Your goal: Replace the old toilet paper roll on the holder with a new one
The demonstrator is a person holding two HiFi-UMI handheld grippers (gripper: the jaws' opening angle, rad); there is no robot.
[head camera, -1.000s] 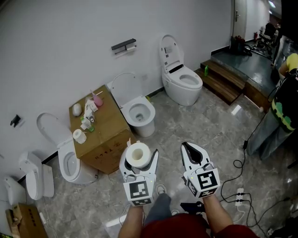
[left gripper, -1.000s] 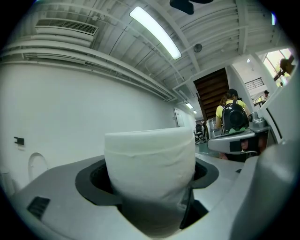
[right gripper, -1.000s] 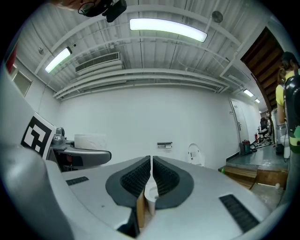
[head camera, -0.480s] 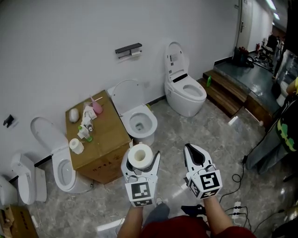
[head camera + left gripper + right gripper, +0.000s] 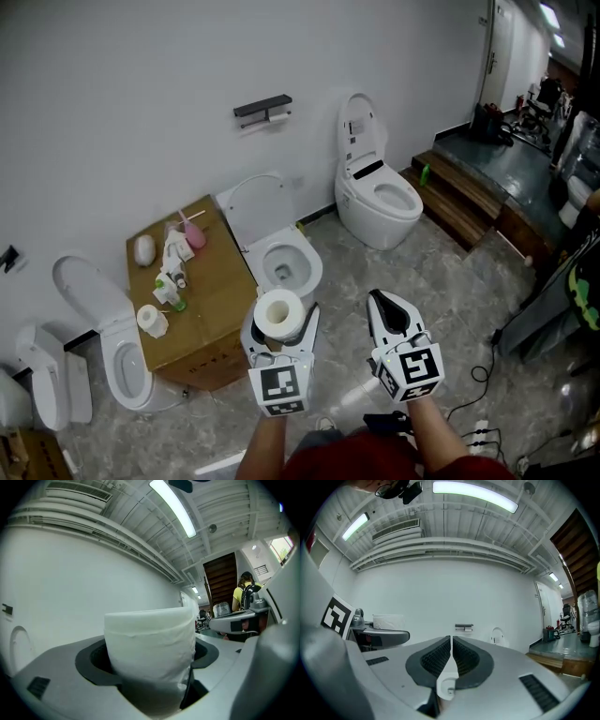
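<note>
My left gripper point(image 5: 279, 328) is shut on a full white toilet paper roll point(image 5: 278, 314), which stands upright between the jaws; in the left gripper view the roll point(image 5: 150, 644) fills the middle. The right gripper point(image 5: 391, 317) is shut with nothing between its pads point(image 5: 440, 660). A dark wall-mounted paper holder point(image 5: 262, 110) carries a nearly used-up roll point(image 5: 276, 117) on the white wall ahead; it is small and straight ahead in the right gripper view, where the holder point(image 5: 464, 628) sits just above the jaws. Both grippers point level toward the wall.
Below the holder stands a white toilet point(image 5: 281, 258) with its lid up, another toilet point(image 5: 382, 192) to its right, a third point(image 5: 112, 328) at left. A cardboard box point(image 5: 202, 309) holds another paper roll point(image 5: 152, 321) and bottles. Wooden steps point(image 5: 464, 197) lie at right, cables point(image 5: 487, 412) on the floor.
Both grippers have moved forward toward the wall with the toilets and the holder; the roll stays gripped in the left one. The holder and box appear closer and more central.
</note>
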